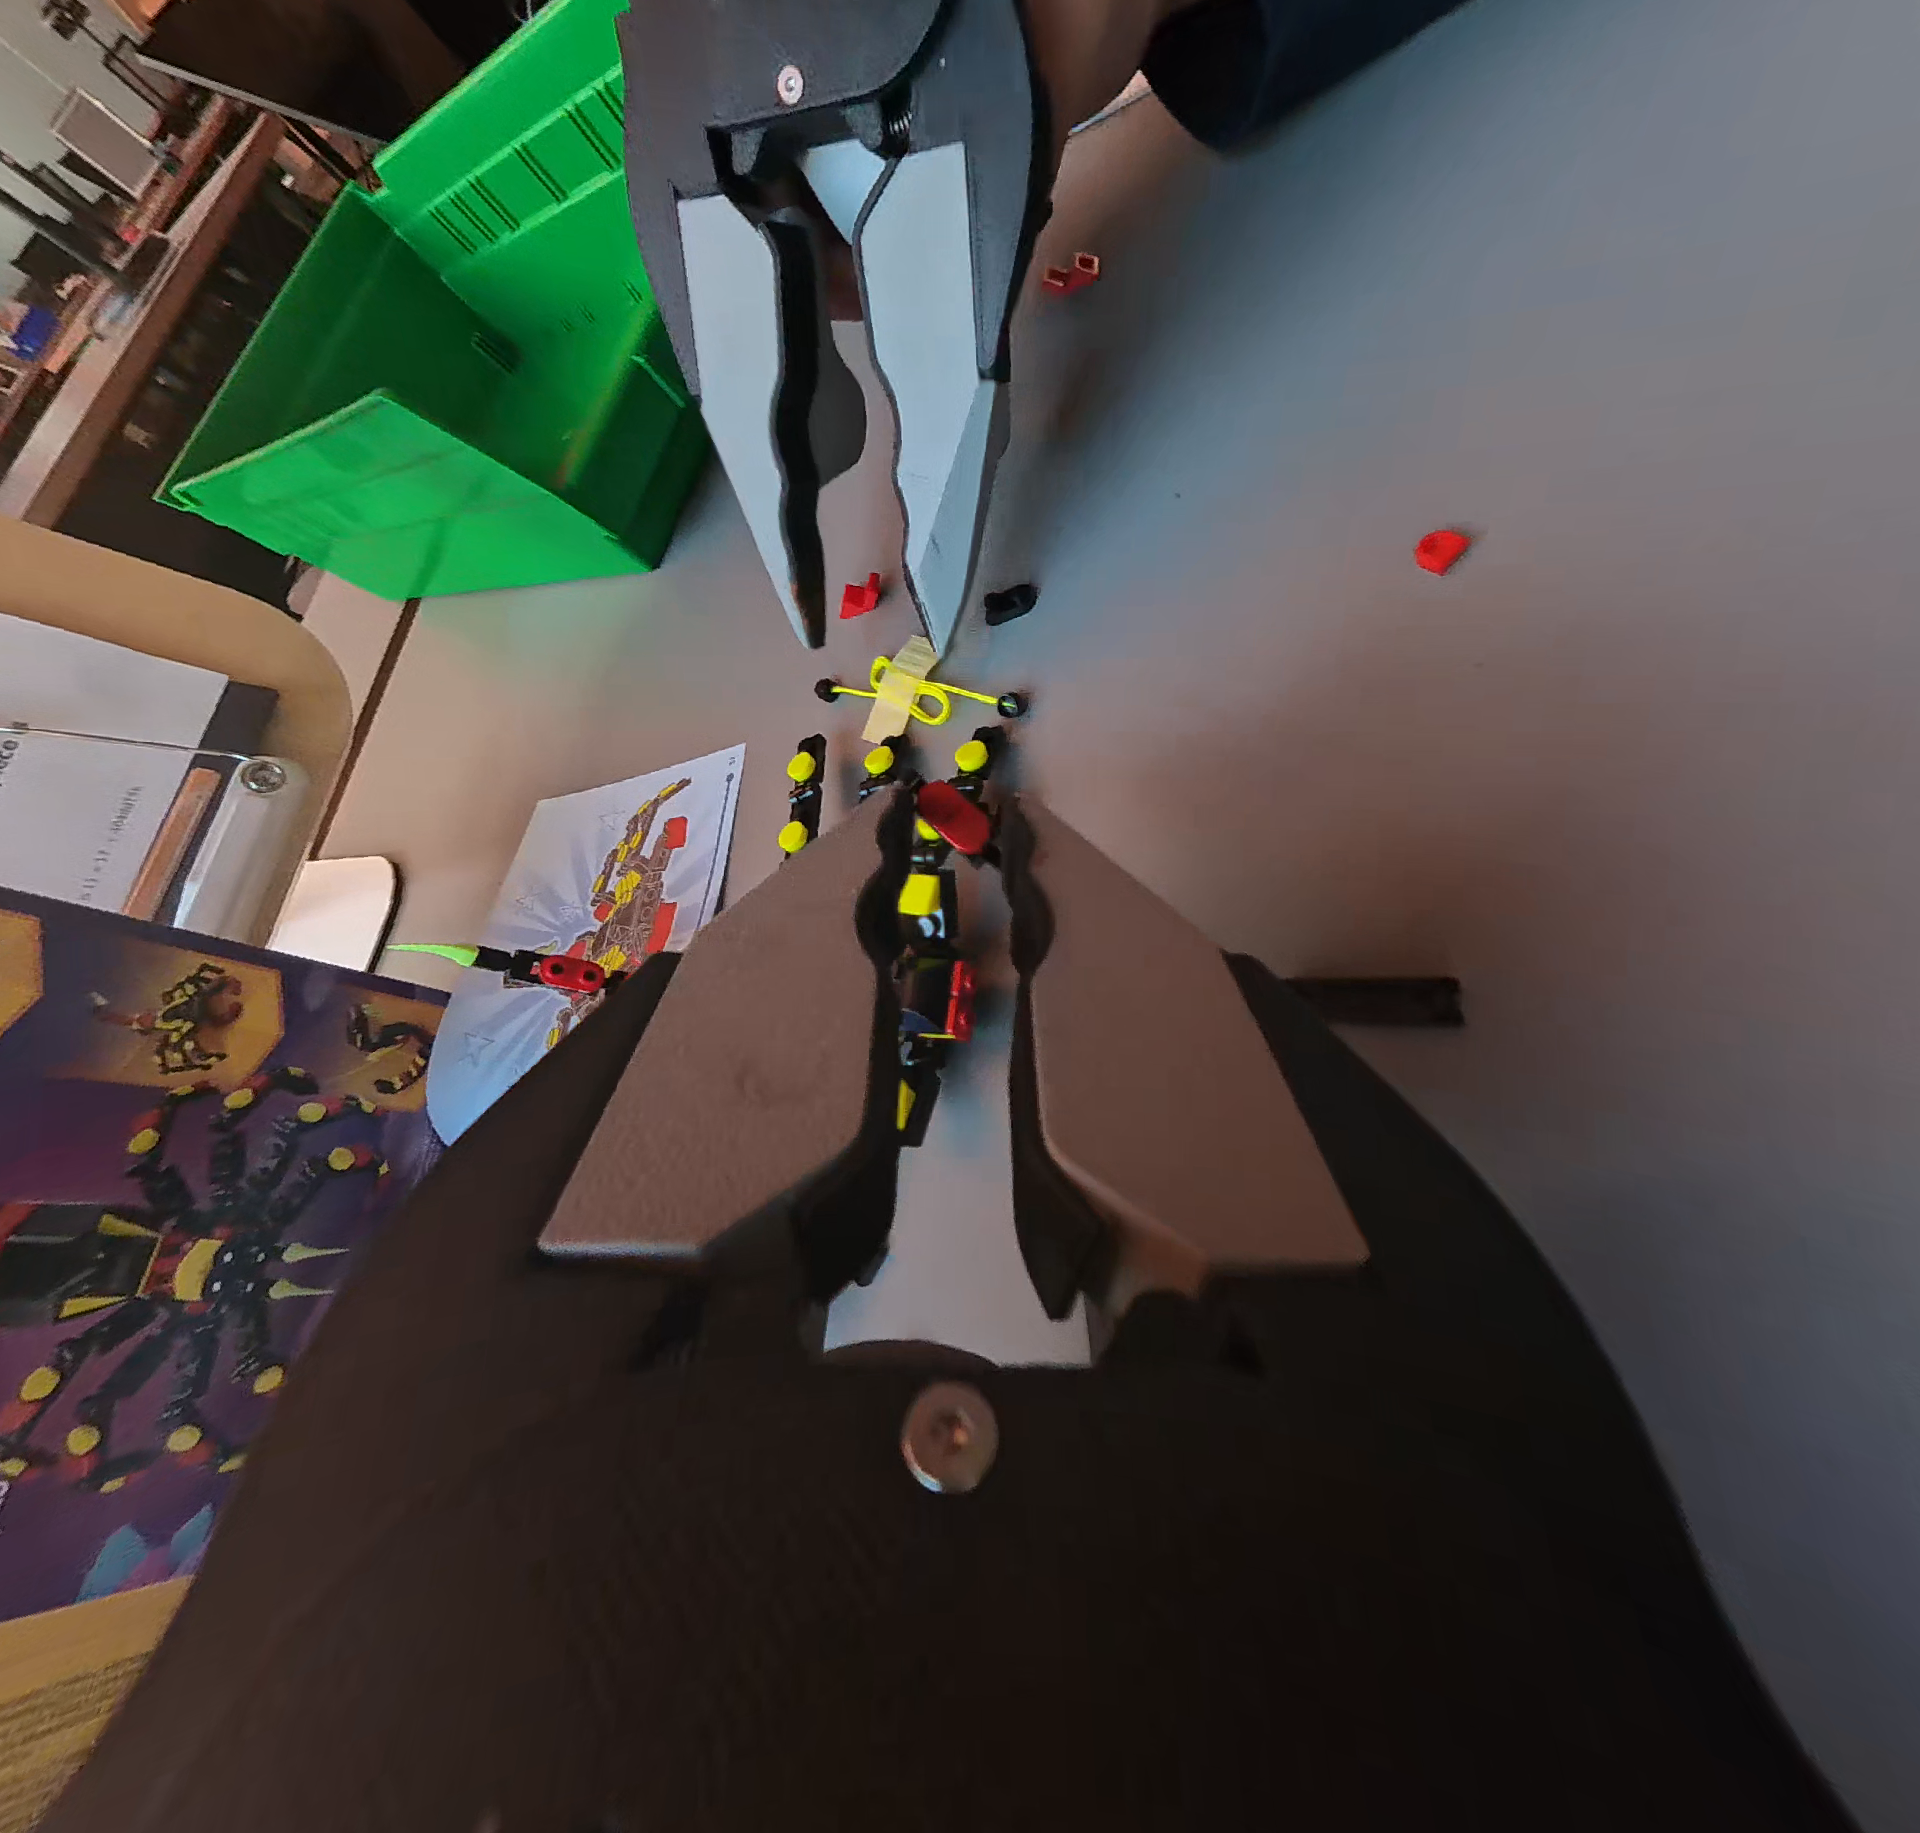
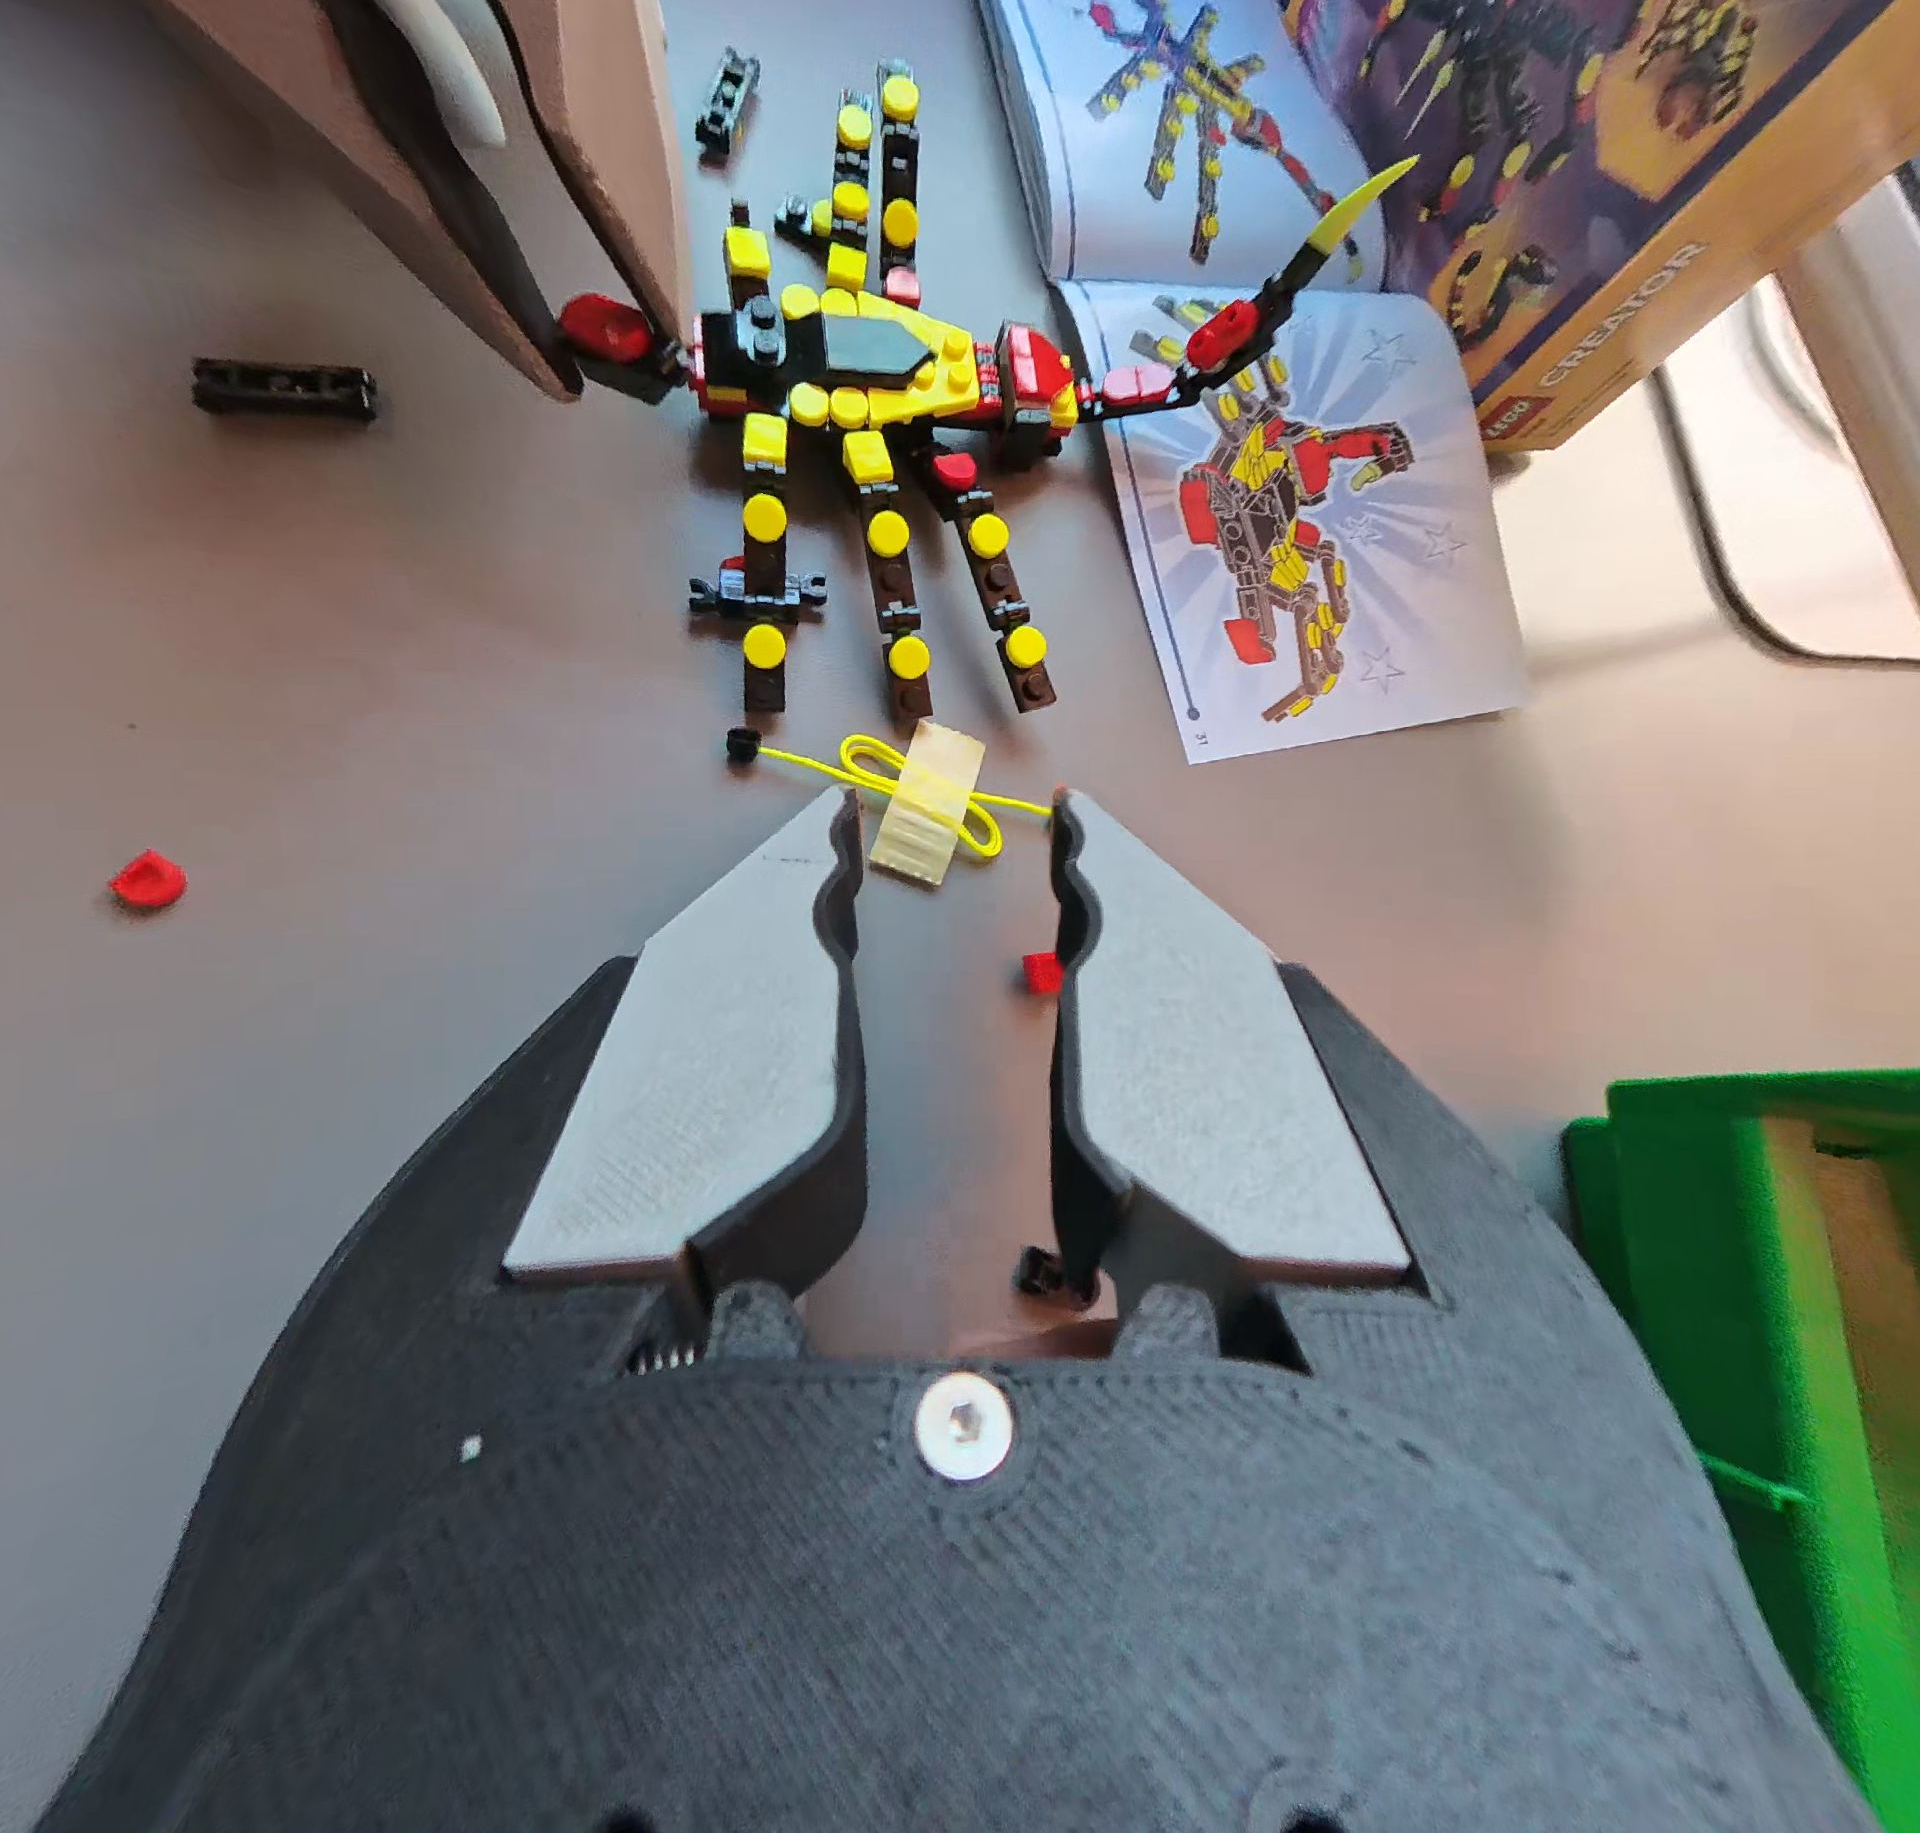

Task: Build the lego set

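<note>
**Reaching for the yellow string**

I hold the scorpion model (image 2: 883, 370) steady by its red front piece with my left gripper (image 1: 951, 827), its fingers closed on it. My right gripper (image 2: 951, 807), fingers apart and empty, hovers at the taped yellow string (image 2: 925, 796), just beside the model's legs. I judge the next move needs a careful pinch.

The box (image 2: 1590, 329) at far right bears printed writing along its yellow side. The booklet (image 2: 1351, 640) beside it has a small page number at its near left corner.
</note>
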The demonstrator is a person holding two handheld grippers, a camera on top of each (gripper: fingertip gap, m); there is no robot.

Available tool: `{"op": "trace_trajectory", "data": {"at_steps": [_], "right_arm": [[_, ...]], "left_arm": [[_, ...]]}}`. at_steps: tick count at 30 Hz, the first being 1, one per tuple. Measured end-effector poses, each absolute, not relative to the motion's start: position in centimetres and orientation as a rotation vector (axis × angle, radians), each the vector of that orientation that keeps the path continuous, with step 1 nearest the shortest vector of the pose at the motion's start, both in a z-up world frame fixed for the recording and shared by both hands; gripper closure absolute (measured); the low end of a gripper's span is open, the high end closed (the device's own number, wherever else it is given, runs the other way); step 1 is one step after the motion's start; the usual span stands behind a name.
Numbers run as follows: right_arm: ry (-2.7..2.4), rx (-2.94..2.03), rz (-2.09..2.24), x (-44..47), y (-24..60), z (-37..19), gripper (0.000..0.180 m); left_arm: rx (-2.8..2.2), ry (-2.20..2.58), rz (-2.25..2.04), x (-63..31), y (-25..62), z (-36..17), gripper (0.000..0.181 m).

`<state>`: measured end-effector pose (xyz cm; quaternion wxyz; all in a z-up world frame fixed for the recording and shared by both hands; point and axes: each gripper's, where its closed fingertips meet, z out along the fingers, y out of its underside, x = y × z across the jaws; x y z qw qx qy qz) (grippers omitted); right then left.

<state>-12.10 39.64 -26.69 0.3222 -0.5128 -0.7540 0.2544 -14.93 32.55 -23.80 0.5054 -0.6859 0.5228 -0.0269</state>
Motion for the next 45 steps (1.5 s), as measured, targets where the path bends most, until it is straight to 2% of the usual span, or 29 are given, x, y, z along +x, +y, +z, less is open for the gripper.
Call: {"op": "trace_trajectory", "data": {"at_steps": [14, 22, 37, 42, 45], "right_arm": [[-1.868, -1.203, 1.482, -13.6, 31.5, -21.0, 0.154], [-1.839, -1.175, 1.536, -13.5, 31.1, -20.3, 0.172], [-1.772, -1.225, 1.615, -13.8, 31.4, -19.9, 0.177], [-1.746, -1.257, 1.521, -14.1, 32.5, -20.3, 0.178], [-1.693, -1.295, 1.55, -14.1, 33.2, -19.9, 0.18]], "left_arm": [[-1.466, 1.191, -0.205, -13.2, 31.3, -20.3, 0.168], [-1.467, 1.197, -0.334, -12.4, 30.5, -20.4, 0.168], [-1.509, 1.126, -0.362, -13.0, 31.2, -20.2, 0.171], [-1.61, 1.086, -0.427, -13.3, 31.7, -21.0, 0.16], [-1.69, 1.06, -0.438, -13.9, 32.3, -21.9, 0.163]]}}
